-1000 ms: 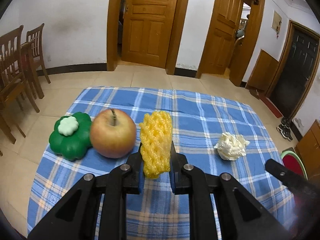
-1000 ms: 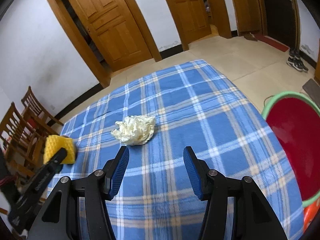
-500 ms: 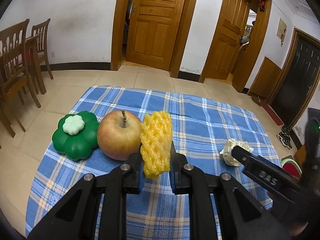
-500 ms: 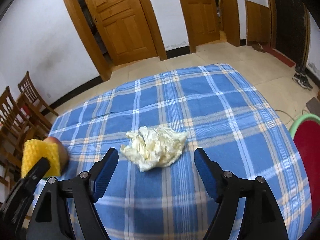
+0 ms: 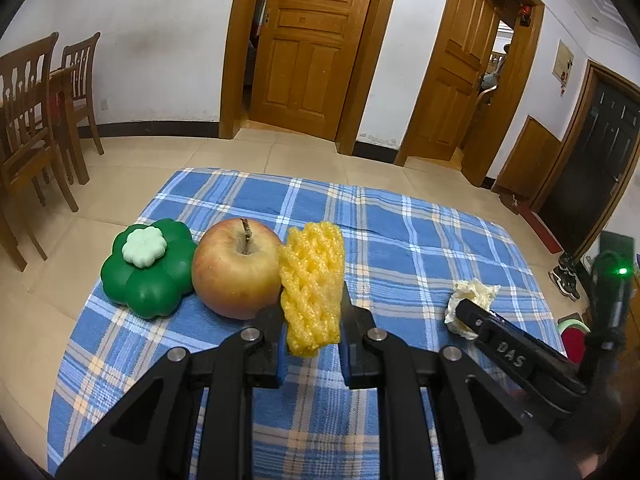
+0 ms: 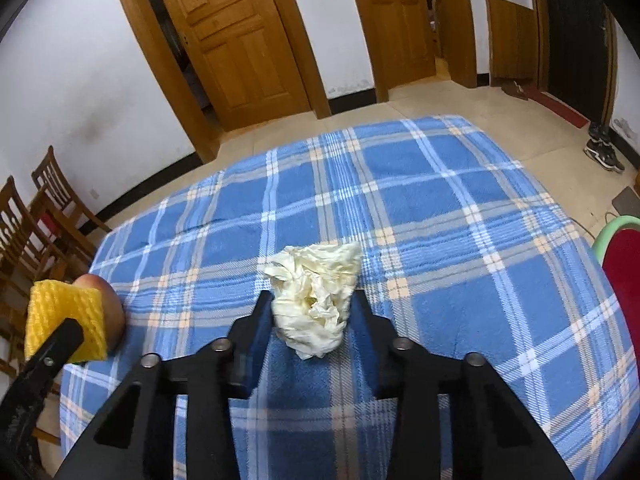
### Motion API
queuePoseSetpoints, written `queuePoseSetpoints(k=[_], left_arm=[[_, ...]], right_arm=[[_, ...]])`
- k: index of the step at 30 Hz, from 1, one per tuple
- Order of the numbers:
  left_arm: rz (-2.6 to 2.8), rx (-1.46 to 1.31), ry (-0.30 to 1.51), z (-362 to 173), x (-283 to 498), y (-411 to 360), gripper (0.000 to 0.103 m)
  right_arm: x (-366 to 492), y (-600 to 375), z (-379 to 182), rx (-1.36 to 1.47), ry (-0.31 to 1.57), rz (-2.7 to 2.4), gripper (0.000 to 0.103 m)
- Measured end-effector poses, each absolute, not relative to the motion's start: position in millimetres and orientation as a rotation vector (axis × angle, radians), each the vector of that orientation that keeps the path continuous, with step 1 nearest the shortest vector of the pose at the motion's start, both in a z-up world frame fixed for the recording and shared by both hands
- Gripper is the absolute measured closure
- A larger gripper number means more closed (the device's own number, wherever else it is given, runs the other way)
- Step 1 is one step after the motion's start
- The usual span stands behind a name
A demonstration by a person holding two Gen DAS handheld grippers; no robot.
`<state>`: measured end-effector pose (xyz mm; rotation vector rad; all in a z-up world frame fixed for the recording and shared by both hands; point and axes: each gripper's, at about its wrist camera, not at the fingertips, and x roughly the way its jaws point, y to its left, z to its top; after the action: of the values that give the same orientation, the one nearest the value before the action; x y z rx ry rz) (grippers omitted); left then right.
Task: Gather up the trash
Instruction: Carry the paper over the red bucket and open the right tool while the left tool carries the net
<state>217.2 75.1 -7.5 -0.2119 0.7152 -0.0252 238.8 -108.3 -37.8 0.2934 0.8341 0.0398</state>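
Closing around the crumpled paper wad (image 6: pixel 312 300), the right gripper (image 6: pixel 310 316) has been brought forward and slightly down from where it hung a second ago, when the wad lay well ahead of its widely spread jaws. Now the wad sits between the 2 jaws, which are narrowing; both pads appear to press its sides, and the paper looks squeezed taller than it was half a second ago. Its lower edge seems to be at the blue plaid tablecloth (image 6: pixel 460 240) still, so it is judged gripped but not yet lifted.

The left gripper (image 5: pixel 312 320) has hardly been shifted over the same second. It is kept pinched on the yellow foam fruit net (image 5: pixel 312 284), which is held upright just beside the apple (image 5: pixel 236 268); whether the 2 touch cannot be told. The green pumpkin-shaped container (image 5: pixel 148 268) is left on the cloth next to the apple.

With 2 pieces of trash now secured, 1 per gripper, the collecting step is judged nearly done. A red basin with a green rim (image 6: pixel 624 268) is seen off the table's right edge and is probably the drop point.
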Motion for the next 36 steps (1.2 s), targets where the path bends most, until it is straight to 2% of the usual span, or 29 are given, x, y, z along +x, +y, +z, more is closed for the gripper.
queuePoseSetpoints(k=[1,3,4,22,36], left_arm=[[-0.027,-0.210,0.714,-7,217,75,0.085],[-0.030,-0.207,0.711,-6,217,74,0.085],[-0.031,-0.206,0.709,-6,217,74,0.085],[-0.053,-0.173,0.689,-4,211,63,0.085],[-0.135,-0.121,0.685,8,200,30,0.085]], right_arm=[[235,-110,-35,0.293,0.826,0.044,0.071],[227,-111,-29,0.283,0.808,0.052,0.085],[223,-113,-27,0.280,0.803,0.054,0.086],[117,-185,26,0.329,0.656,0.028,0.087],[51,-269,32,0.406,0.604,-0.140,0.087]])
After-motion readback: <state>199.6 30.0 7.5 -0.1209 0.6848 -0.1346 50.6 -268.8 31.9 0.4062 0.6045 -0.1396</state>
